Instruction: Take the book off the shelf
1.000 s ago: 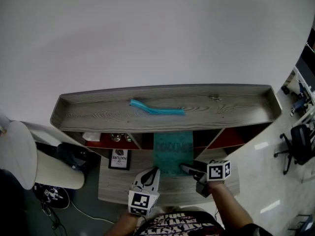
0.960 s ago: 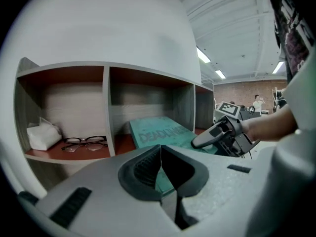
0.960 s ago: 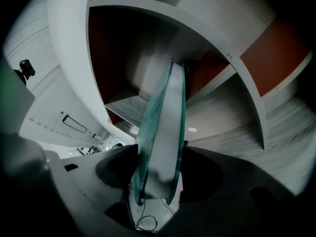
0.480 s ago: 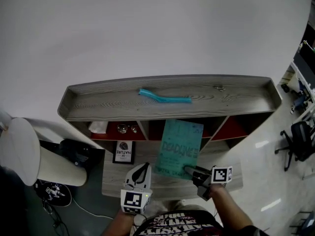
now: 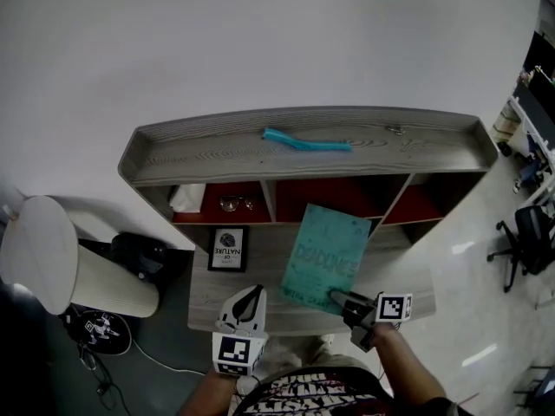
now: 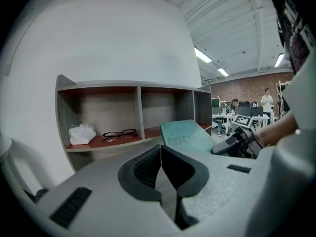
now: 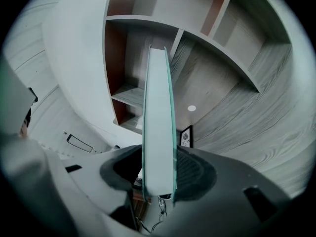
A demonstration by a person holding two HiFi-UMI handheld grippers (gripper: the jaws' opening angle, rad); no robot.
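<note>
Your right gripper [image 5: 343, 302], jaws closing on the lower edge of the book [image 5: 328, 251], has drawn it out of the middle compartment of the shelf [image 5: 303, 150]. It now hangs tilted in front of the shelf, so removal looks nearly done. Only your right gripper view shows the book edge-on between the jaws. Your left gripper [image 5: 246, 302], in front of the shelf, is closed and empty

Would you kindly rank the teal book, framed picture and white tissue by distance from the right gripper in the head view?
1. teal book: in the closing jaws of the right gripper.
2. framed picture: left, on the desk.
3. white tissue: far-left shelf compartment.
</note>
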